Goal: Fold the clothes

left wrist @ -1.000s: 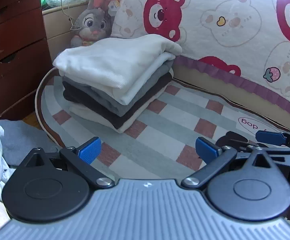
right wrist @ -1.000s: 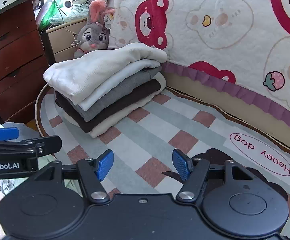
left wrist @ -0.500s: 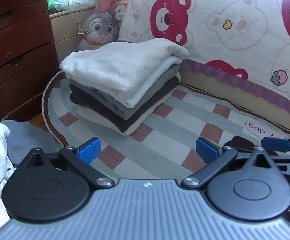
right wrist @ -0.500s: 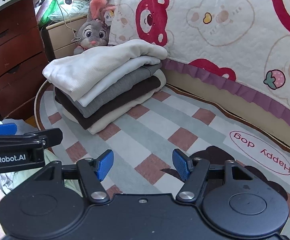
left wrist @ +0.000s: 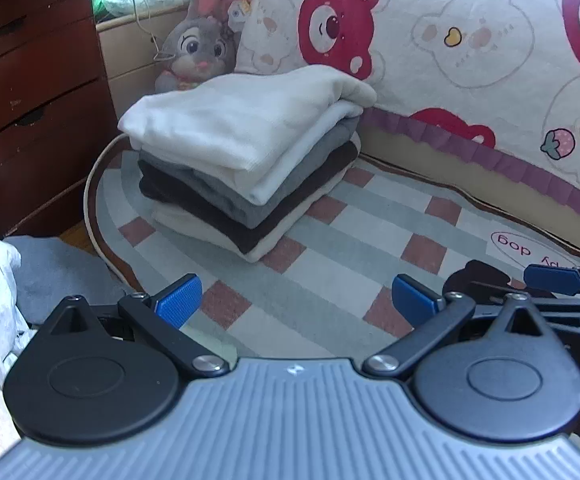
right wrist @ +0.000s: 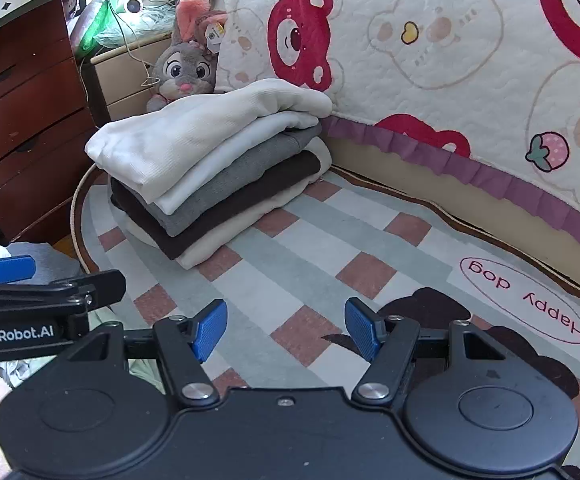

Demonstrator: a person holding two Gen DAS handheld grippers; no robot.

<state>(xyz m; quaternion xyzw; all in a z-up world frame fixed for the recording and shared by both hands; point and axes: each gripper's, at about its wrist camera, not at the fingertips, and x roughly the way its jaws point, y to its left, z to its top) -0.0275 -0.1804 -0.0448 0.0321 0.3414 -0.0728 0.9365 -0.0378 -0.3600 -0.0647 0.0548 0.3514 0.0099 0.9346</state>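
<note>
A checked rug (right wrist: 329,240) in grey, white and brick red covers the floor beside a bed draped in a bear-print quilt (right wrist: 449,60). Both tools hang above bare rug: the left gripper (left wrist: 295,298) has its jaws wide apart with nothing between them, and the right gripper (right wrist: 286,326) likewise stands with its jaws apart and empty. Beyond them, near the far end of the rug, sits a stack of folded clothes (left wrist: 246,152), cream on top, then grey, dark brown and cream, squared up in front of a plush rabbit (left wrist: 202,44). Off the rug's left edge lies a loose heap of unfolded garments (left wrist: 10,280), grey and white. I judge the task well along: several pieces are folded and stacked, and what remains is the heap, with no garment yet laid out.
</note>
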